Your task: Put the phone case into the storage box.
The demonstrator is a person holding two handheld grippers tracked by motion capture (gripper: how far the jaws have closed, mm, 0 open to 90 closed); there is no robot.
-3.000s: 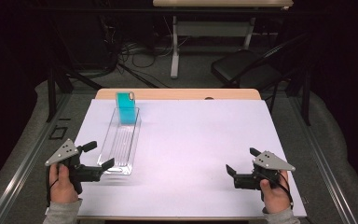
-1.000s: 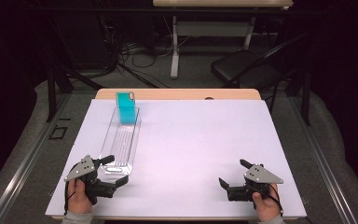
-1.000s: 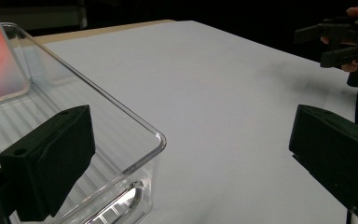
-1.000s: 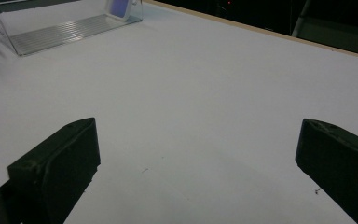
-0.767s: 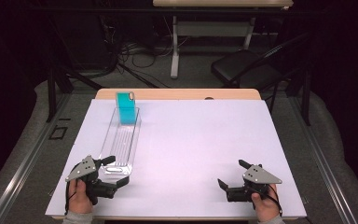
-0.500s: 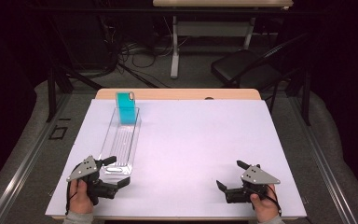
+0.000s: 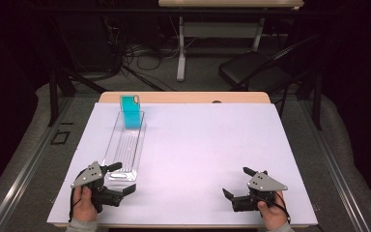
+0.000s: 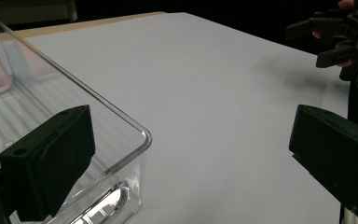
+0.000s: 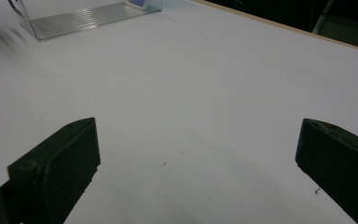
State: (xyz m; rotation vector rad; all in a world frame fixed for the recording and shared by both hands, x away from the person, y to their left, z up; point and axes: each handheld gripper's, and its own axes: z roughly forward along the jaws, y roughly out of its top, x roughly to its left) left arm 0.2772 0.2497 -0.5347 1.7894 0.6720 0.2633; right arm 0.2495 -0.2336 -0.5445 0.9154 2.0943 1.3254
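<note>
Tray point(image 7: 124, 150) — teal box point(image 7: 131, 112) inside

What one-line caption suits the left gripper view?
Open left tongs straddle the near corner of a clear tray on a white table.

Right tool point(image 9: 198, 172) jaws spread wide over white table point(image 9: 200, 88), clear tray point(image 9: 81, 16) far off

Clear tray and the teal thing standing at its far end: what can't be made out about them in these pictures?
- Teal object: too small in the high view to identify; in the left gripper view it is a reddish blur through the tray wall.
- Clear tray: its near end is cut off by the bottom edge of the left gripper view, behind one jaw of the left gripper.
- In the right gripper view the tray's far end is cut off by the top edge.
</note>
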